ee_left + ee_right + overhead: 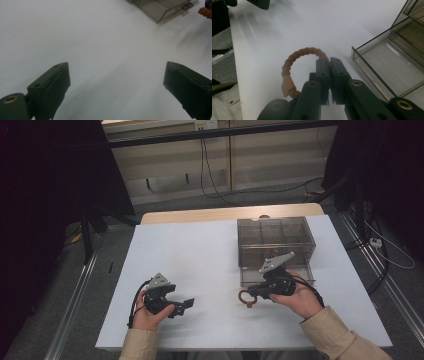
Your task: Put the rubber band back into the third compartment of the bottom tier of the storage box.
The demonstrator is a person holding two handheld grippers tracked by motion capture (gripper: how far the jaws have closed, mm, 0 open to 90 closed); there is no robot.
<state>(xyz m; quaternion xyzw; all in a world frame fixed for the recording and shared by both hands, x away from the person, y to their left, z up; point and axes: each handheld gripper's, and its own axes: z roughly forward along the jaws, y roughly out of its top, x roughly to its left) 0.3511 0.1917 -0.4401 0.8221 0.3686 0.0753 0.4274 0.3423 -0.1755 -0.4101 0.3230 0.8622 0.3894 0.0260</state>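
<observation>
R tongs [329, 61] pinch the braided ring [298, 56]; clear box [275, 245] lies just beyond.
Near to far: our L tongs [115, 82] stand apart w/ nothing between, idle over the table [200, 255]. R tongs clamp the ring's rim, loop hanging off to their left above the table; the box's open drawer [392, 67] sits just right of them, so R hand's far nearer.

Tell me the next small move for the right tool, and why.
Probably carry the braided bracelet toward the clear compartment box's pulled-out drawer: the right tool is shut on the bracelet, and the drawer sits open just beside it.
</observation>
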